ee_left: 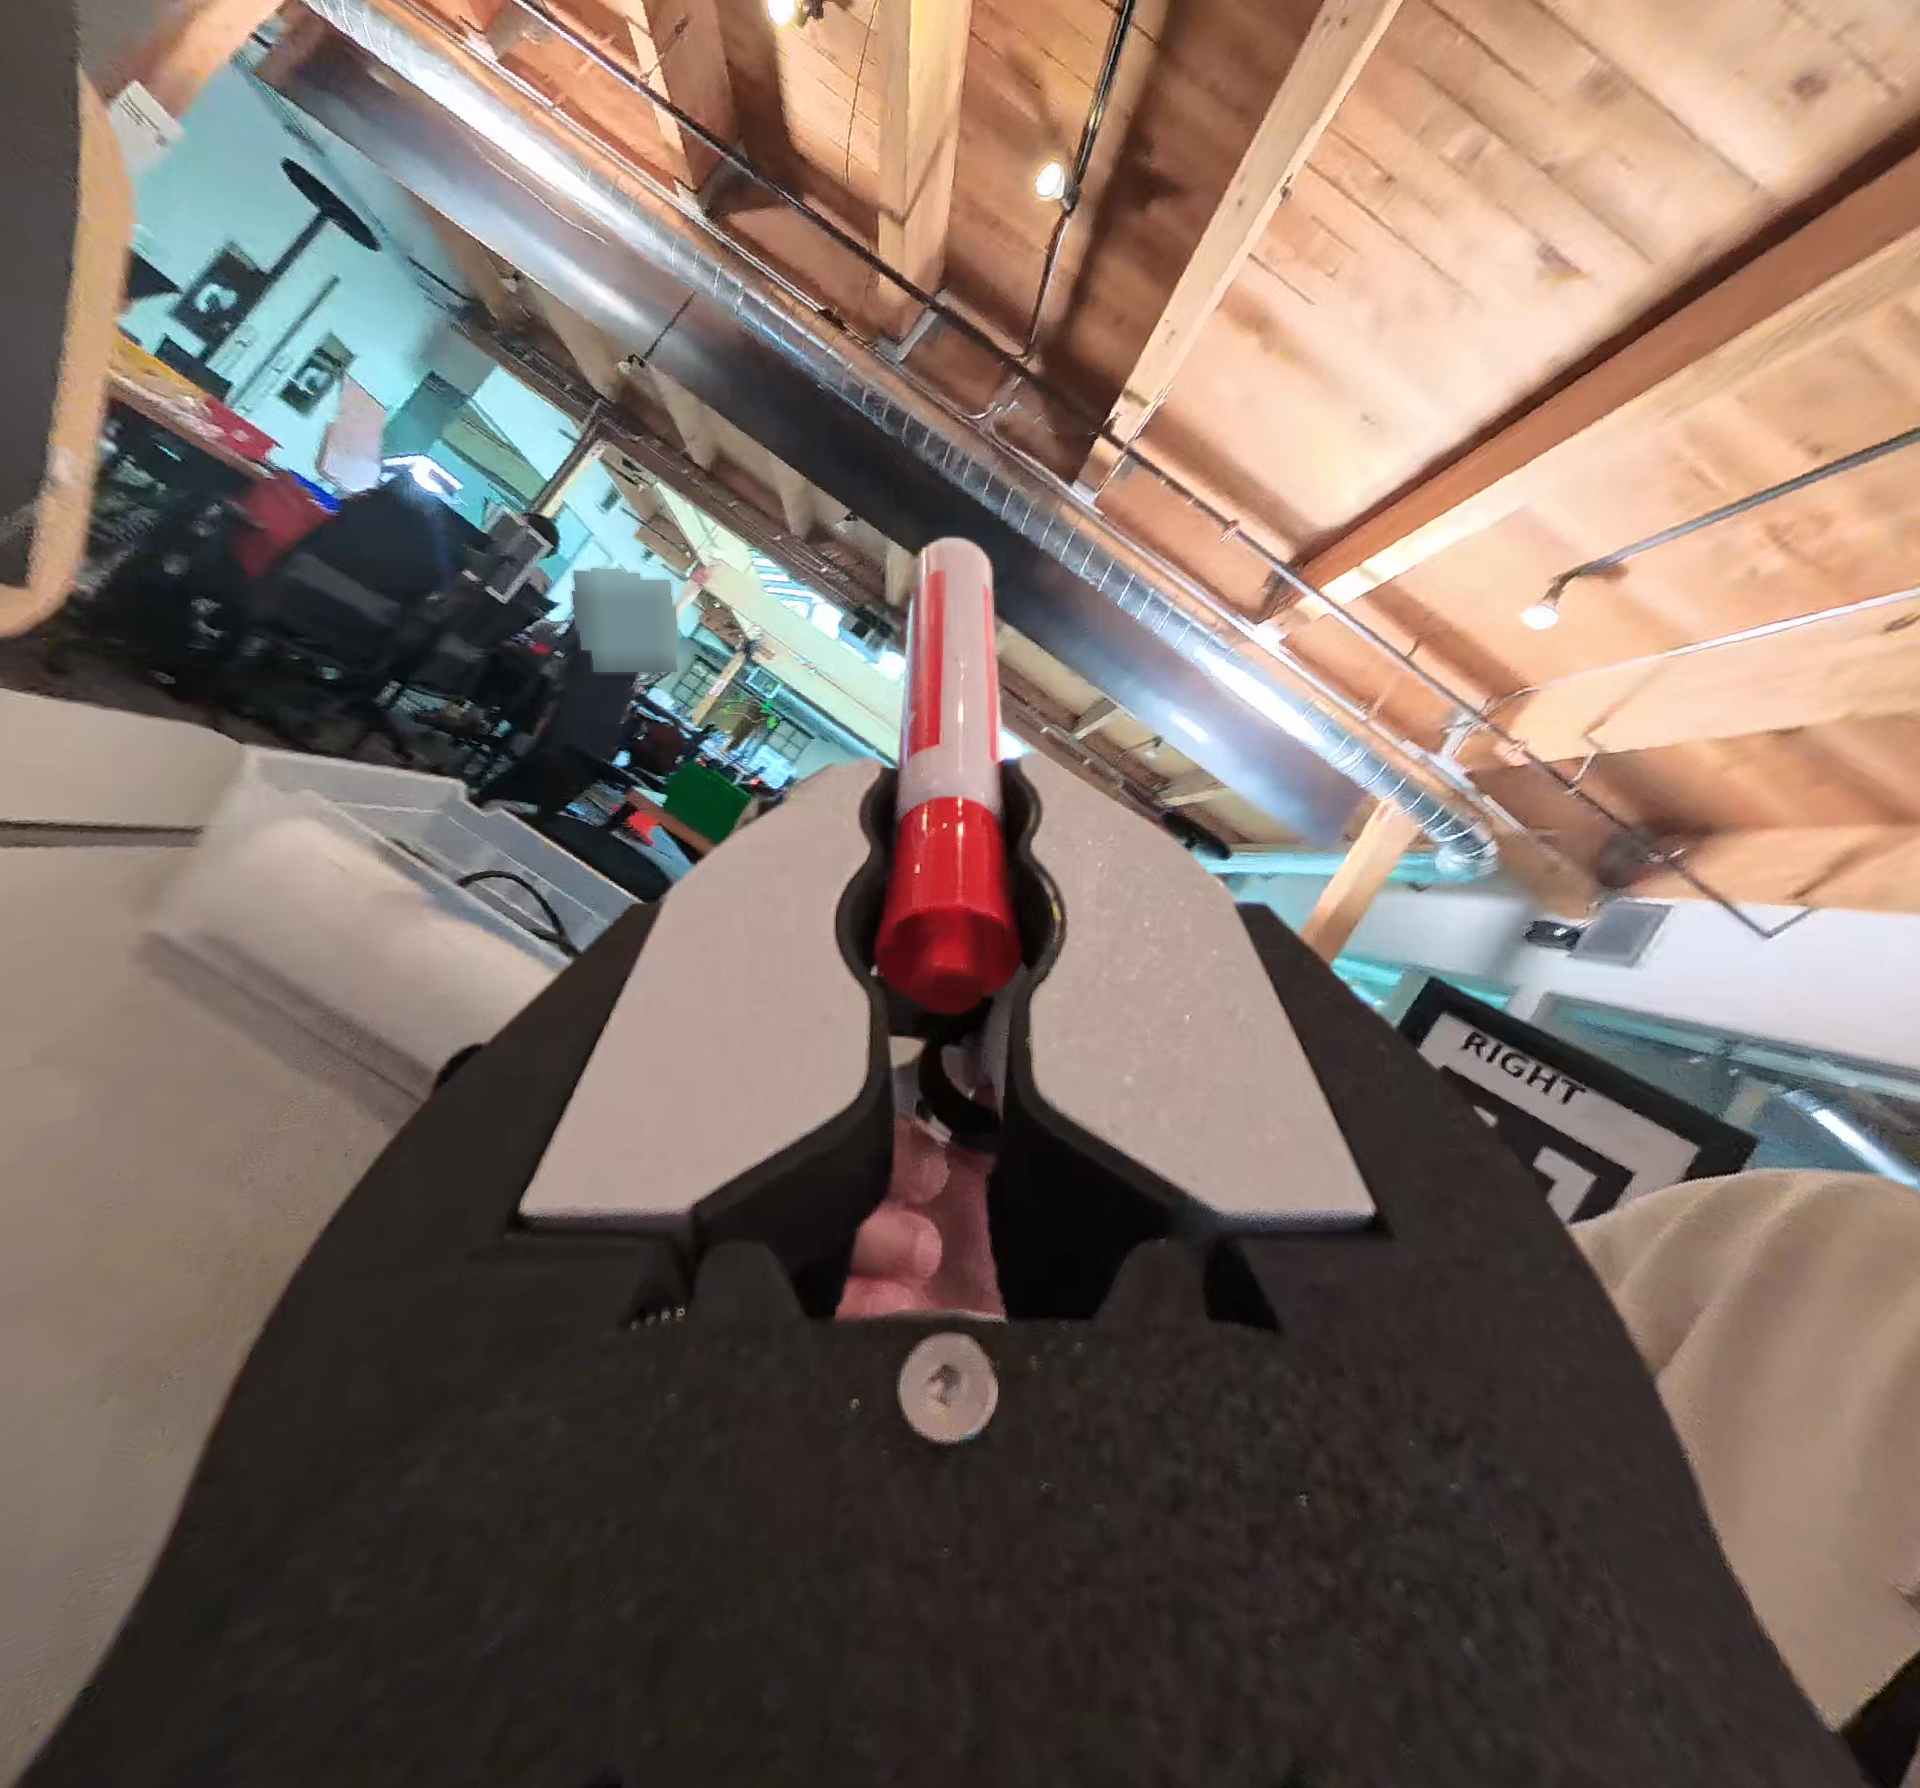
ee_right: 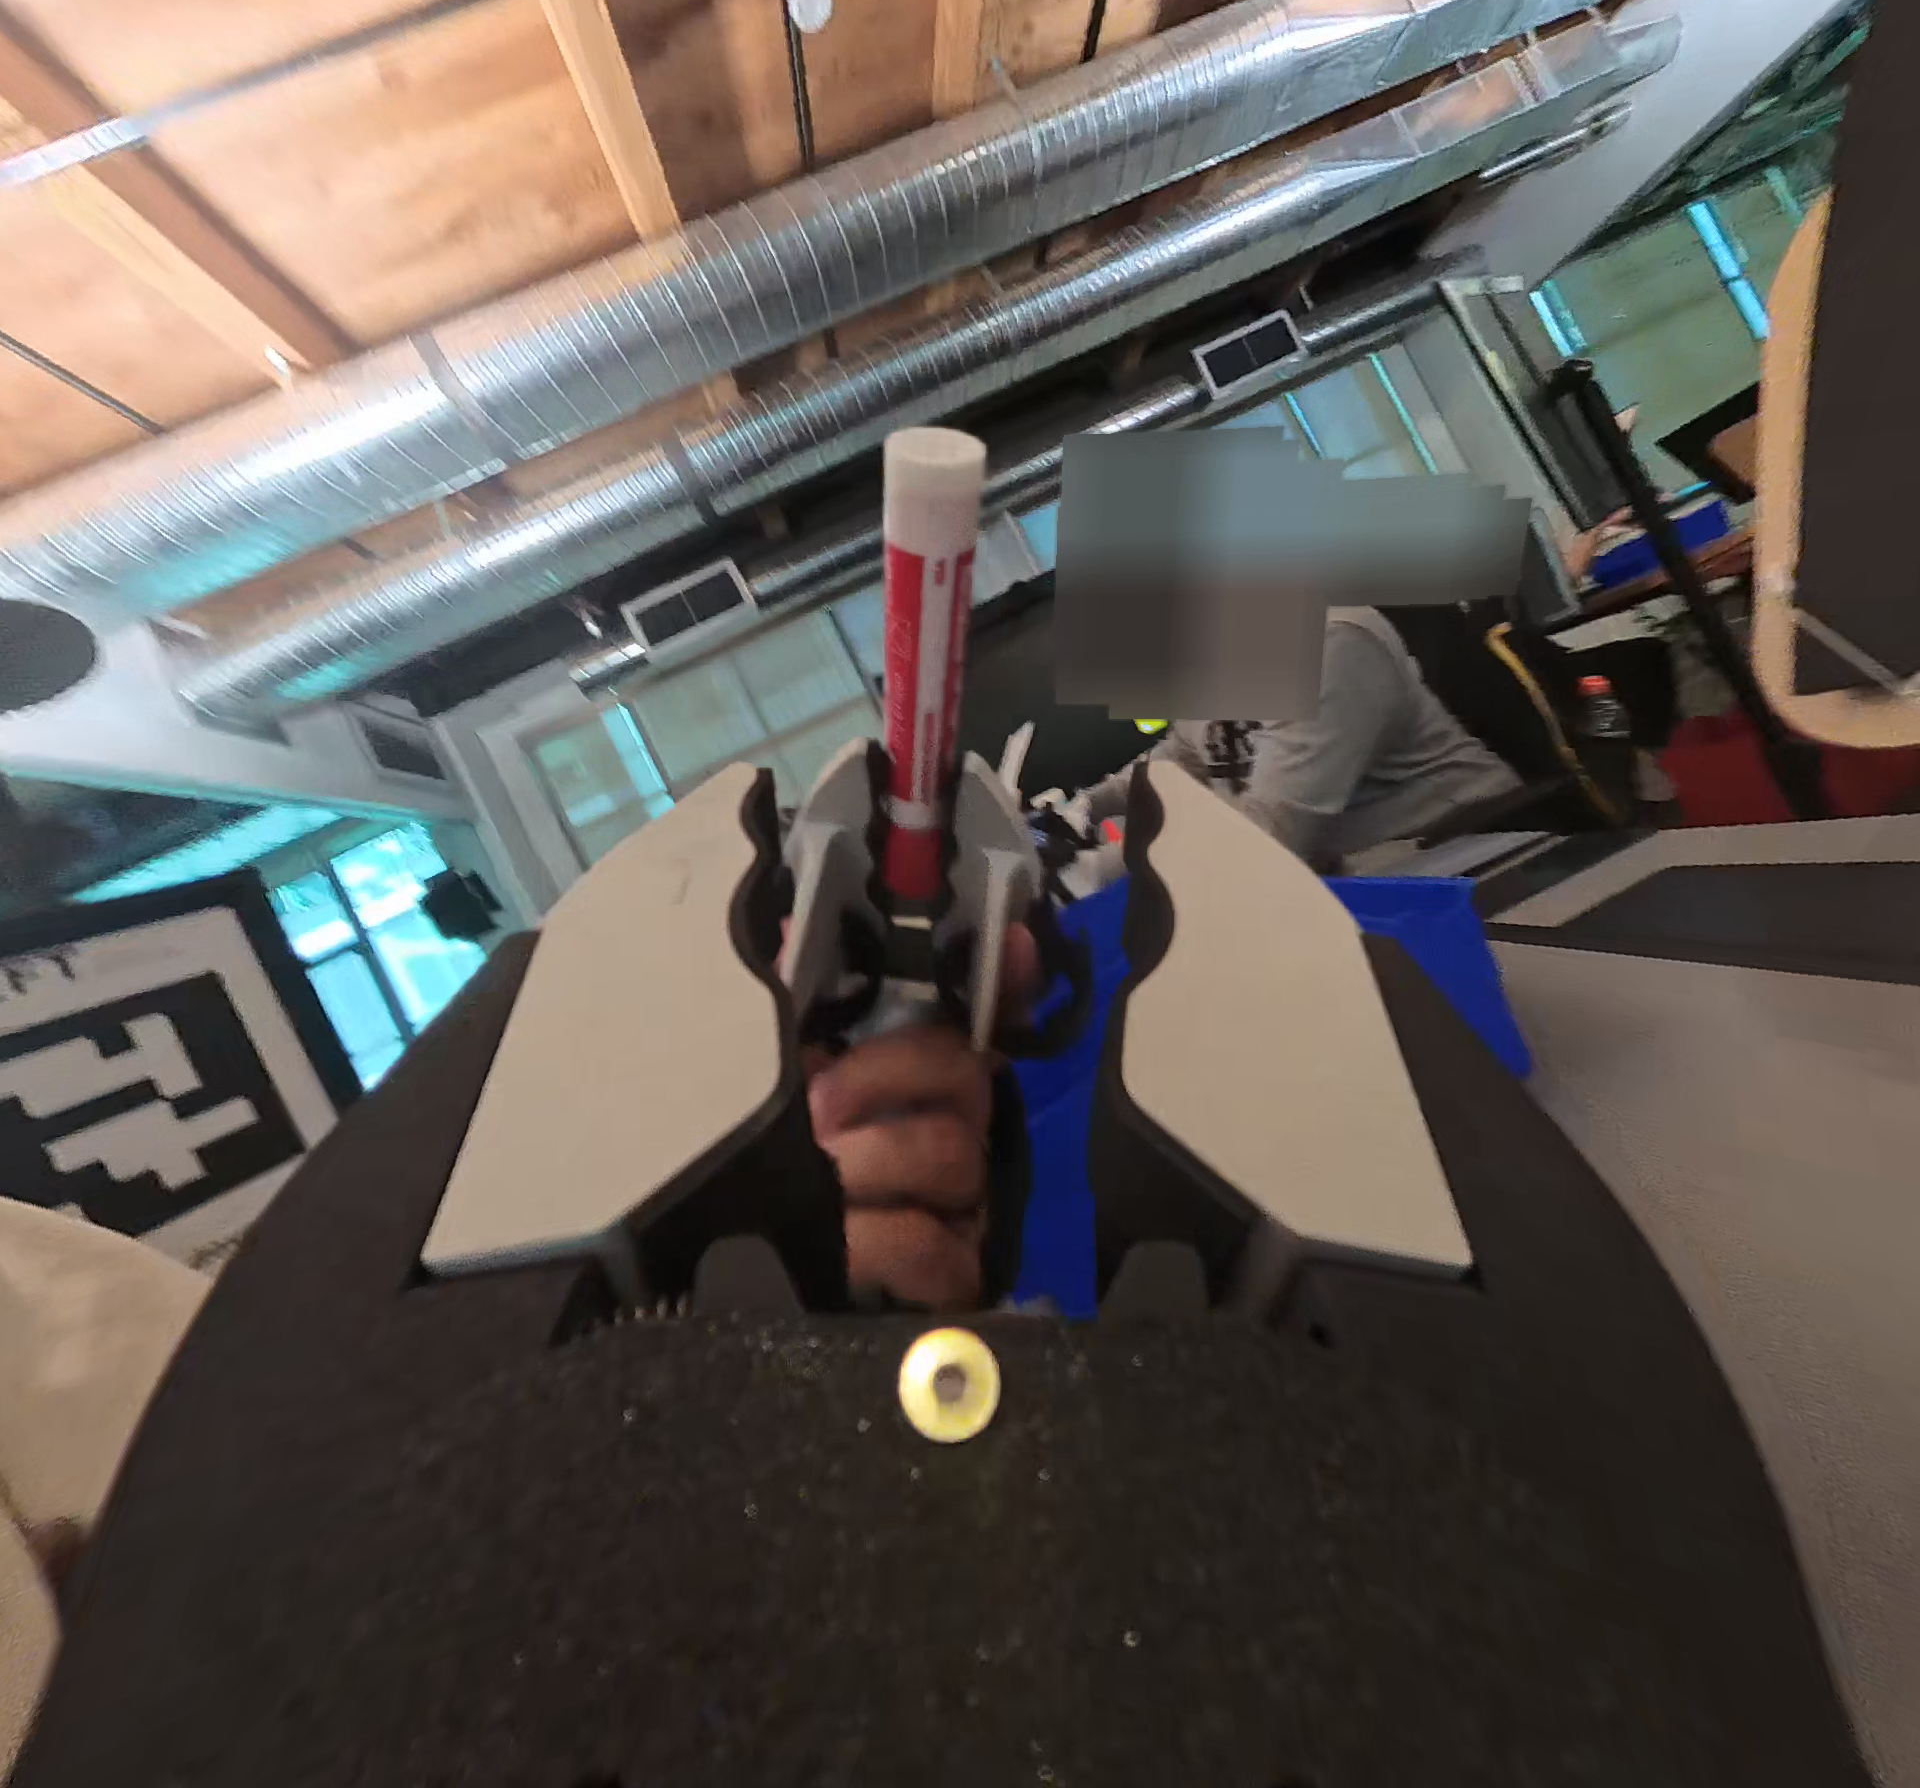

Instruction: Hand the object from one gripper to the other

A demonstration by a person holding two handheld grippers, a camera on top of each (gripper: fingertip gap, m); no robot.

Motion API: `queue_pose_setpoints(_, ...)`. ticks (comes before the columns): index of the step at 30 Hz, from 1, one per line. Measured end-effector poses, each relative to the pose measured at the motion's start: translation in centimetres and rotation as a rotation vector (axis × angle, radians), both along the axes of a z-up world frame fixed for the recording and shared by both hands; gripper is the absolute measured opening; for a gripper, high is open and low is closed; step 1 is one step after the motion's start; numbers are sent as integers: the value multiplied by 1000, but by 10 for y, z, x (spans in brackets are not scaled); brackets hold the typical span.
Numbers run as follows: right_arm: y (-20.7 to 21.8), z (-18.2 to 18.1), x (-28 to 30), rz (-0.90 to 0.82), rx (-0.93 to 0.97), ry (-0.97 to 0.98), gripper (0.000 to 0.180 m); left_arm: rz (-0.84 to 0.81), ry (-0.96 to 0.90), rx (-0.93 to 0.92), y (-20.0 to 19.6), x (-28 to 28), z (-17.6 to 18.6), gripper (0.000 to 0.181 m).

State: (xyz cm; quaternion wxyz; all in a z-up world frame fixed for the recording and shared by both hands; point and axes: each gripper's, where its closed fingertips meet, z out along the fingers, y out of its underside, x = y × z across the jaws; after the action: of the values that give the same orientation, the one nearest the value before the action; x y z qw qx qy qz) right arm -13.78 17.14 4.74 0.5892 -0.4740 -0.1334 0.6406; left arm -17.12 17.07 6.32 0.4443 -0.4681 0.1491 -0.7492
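While the left claw tilts upward clenching the red marker, the right claw gapes released

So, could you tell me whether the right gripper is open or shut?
Open: the right gripper shows a wide gap between its fingers, clear of the marker.

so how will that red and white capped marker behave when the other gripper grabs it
The red and white capped marker looks rigid, so it likely won't bend. Its smooth round barrel may slip or twist. The left gripper clamps only its cap end, so the long free end could pivot if the open right gripper nudges it.
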Motion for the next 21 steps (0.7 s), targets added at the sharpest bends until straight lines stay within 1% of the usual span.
queue_pose_setpoints(3, -7, 5, -1, 49, -14, 95, 55, -34, 11, -20, -9, 19, -12, 18)
queue_pose_setpoints(5, -7, 3, -1, 50, -7, 84, 53, -43, 32, -14, -14, 27, -19, 18)
queue_pose_setpoints(7, -8, 3, 2, 37, 13, 75, 37, -48, 47, -14, -16, 32, -23, 18)
queue_pose_setpoints(9, -6, 4, 8, 26, 11, 92, 28, -44, 65, -4, -17, 34, -26, 18)
queue_pose_setpoints(10, -5, 4, 9, 26, 4, 99, 27, -45, 81, 1, -17, 36, -28, 18)
queue_pose_setpoints(13, -4, 4, 11, 25, 7, 95, 19, -43, 112, 21, -20, 40, -32, 18)
queue_pose_setpoints(16, -4, 2, 12, 46, -1, 90, 19, -48, 131, 25, -21, 43, -35, 18)
queue_pose_setpoints(18, -3, 1, 13, 55, -2, 68, 19, -72, 175, 33, -22, 45, -38, 19)
queue_pose_setpoints(19, -2, 1, 14, 58, -2, 61, 19, -87, 219, 61, -24, 47, -41, 26)
queue_pose_setpoints(21, 1, 2, 20, 59, -23, 55, 18, -75, 376, 166, -26, 51, -52, 51)
